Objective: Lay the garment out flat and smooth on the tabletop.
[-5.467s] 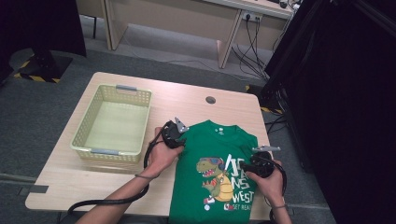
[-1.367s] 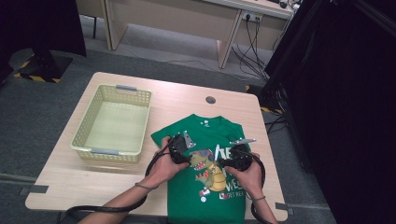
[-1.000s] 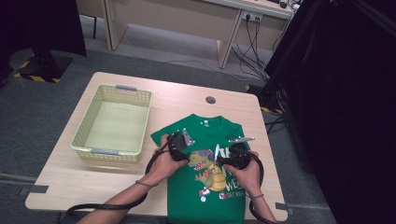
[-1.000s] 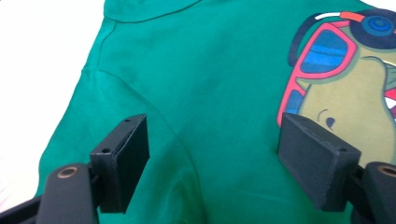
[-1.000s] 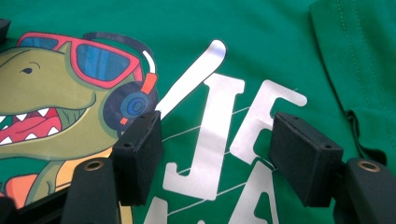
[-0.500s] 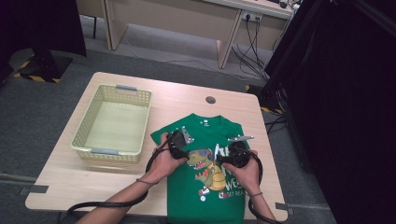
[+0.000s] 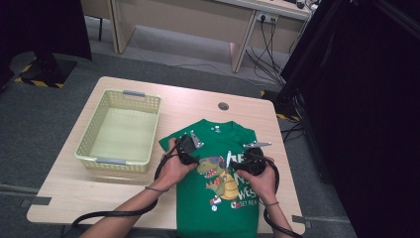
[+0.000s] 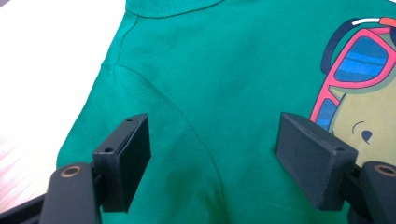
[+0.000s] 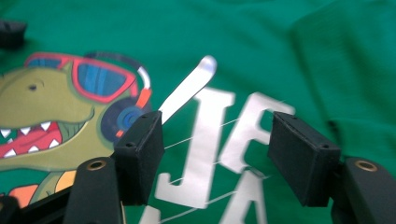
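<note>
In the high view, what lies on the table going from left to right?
Yellow-green basket → left gripper over the green T-shirt's left part → dinosaur print → right gripper over the white lettering.

Lab-like workroom: black curtains [image 7: 366,99], floor cables [image 7: 265,54], taped stand base [image 7: 47,74].

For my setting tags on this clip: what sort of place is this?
Probably an office or lab room set up for recording: a wooden table on grey carpet, a desk behind with cables hanging to a wall socket, and black curtains at the right.
</note>
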`<action>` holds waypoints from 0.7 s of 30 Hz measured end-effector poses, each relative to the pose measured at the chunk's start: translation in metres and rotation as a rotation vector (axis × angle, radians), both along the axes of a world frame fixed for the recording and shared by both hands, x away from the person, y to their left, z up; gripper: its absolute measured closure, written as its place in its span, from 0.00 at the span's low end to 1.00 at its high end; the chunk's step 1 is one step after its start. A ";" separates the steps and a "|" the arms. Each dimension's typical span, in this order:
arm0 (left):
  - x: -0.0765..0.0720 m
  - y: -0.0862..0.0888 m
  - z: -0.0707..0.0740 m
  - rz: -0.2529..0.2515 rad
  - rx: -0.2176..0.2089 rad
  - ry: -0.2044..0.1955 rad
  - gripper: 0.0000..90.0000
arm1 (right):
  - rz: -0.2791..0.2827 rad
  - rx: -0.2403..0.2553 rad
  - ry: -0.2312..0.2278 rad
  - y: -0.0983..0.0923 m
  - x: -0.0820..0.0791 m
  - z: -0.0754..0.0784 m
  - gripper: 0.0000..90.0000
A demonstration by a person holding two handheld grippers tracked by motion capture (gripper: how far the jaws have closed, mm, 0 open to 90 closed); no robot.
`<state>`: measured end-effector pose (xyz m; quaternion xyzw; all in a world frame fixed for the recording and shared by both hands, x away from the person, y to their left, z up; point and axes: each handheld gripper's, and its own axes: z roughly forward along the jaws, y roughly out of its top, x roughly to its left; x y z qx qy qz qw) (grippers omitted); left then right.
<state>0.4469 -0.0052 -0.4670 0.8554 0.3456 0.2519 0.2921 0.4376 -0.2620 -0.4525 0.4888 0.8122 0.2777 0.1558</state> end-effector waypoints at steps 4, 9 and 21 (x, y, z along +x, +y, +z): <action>0.000 0.000 0.000 0.001 -0.001 -0.001 0.28 | -0.033 0.011 -0.034 -0.011 0.000 0.009 0.47; 0.002 0.001 0.000 0.005 -0.001 -0.003 0.28 | -0.119 0.016 -0.062 -0.036 0.007 0.019 0.64; 0.004 0.002 0.000 0.007 -0.003 -0.007 0.29 | -0.105 -0.050 -0.066 -0.043 0.027 0.009 0.68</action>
